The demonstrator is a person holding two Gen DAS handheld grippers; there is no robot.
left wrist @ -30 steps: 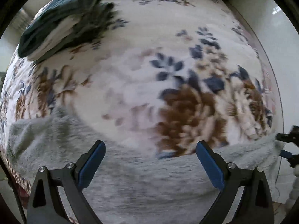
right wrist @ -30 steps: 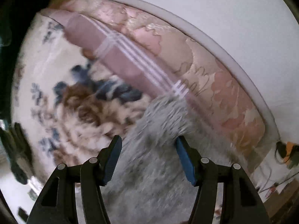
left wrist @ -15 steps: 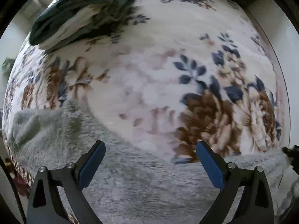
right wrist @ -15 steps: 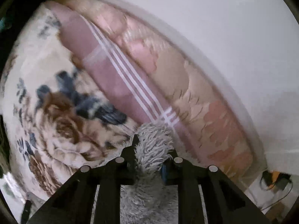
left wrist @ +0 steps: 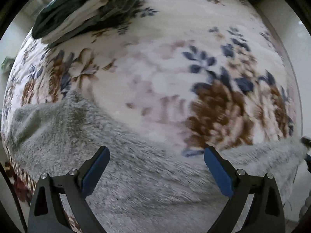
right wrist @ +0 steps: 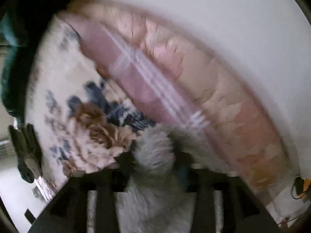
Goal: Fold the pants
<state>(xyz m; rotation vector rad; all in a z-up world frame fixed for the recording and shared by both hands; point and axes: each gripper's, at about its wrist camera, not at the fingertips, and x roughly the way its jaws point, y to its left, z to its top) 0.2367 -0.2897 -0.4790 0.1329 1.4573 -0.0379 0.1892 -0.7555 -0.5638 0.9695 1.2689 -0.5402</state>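
While the right hand-held gripper [right wrist: 154, 155] was pinched tight on a tuft of the grey fluffy pants [left wrist: 136, 174] half a second ago, its jaws have just been opening. The tuft still sits between them at lower centre of the right view. Heavy blur, so I cannot tell if the pads still press on it.

The pants lie across the bottom of the left view on the floral bed blanket [left wrist: 145, 68]. One end is bunched at left, and the other end is drawn out toward the right edge of the frame, looking raised there.

The left hand-held gripper [left wrist: 156, 167] has its jaws wide apart over the middle of the pants, with nothing clamped. It has drifted a little, and more grey fabric shows at left than a second ago.

Likely meaning: the right-side grab is not secure, or is being released early. The fold is not yet started and the leg may drop back. A dark clothes pile [left wrist: 81, 13] sits upper left, well apart.
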